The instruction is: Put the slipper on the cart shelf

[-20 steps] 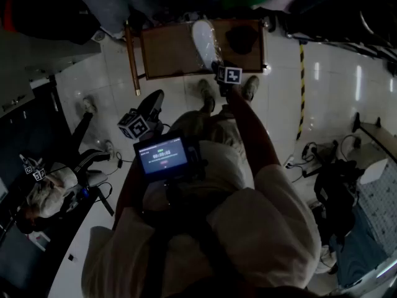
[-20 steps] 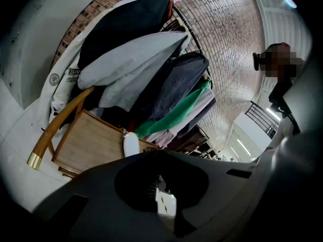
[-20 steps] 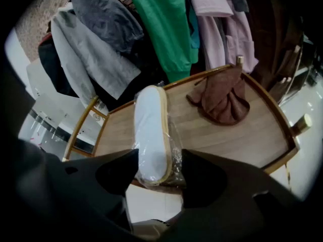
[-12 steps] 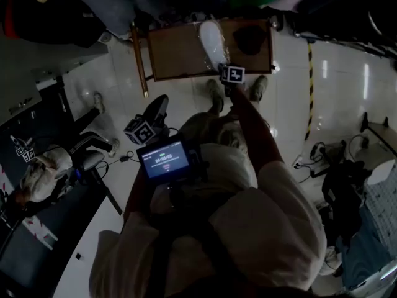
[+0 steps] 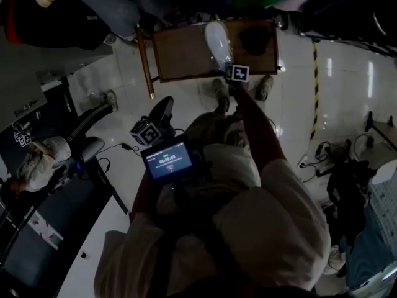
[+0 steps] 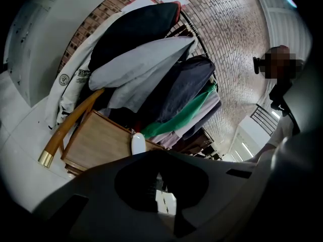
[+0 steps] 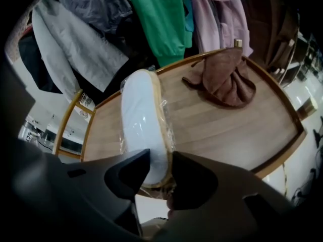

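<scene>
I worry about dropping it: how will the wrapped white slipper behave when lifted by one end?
The slipper looks thin and flat, so it is probably light and may droop. Its clear plastic wrap looks loose and glossy, so a grip could slide on it.

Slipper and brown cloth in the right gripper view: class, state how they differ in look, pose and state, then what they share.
The slipper is white, long and wrapped in clear plastic; the brown cloth is dark, bare and bunched into a heap. The right gripper grips the slipper's near end; the brown cloth lies untouched. Both rest on the wooden shelf.
</scene>
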Tool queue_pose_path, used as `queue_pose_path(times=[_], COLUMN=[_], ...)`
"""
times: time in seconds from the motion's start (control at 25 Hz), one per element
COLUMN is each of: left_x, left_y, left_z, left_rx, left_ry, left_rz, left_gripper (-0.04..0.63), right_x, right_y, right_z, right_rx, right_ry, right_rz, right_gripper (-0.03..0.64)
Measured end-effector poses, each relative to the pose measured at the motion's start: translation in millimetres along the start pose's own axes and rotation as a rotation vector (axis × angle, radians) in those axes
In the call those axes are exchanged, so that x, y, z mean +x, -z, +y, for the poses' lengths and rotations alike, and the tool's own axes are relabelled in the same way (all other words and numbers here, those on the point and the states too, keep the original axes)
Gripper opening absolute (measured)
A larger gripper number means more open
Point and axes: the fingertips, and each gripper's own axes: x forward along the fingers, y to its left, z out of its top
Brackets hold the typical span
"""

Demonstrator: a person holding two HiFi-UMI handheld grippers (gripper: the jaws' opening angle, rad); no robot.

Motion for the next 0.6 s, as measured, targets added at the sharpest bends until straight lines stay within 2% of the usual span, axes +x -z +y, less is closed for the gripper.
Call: queue_pose_path(times=[0.16,0.36,0.6], left_x=[3,7,20], left_y=[-3,-22,-33], left_z=[6,26,14], left_rx=[0.017,0.023,0.08], left_ry=[-0.003,-0.003,0.024], left_rz=[0.007,0.001,0.049], left_gripper=[0.0,0.0,0.0], right_x=[1,-17,-73], right_y=[2,-14,-48], right_z=[11,38,68], right_rx=[0.162,0.167,0.253], right_ry=[-0.171,-0.252,-0.391], right_rz=[-0.019,-0.084,-0.2], right_gripper=[0.076,0.049,0.044])
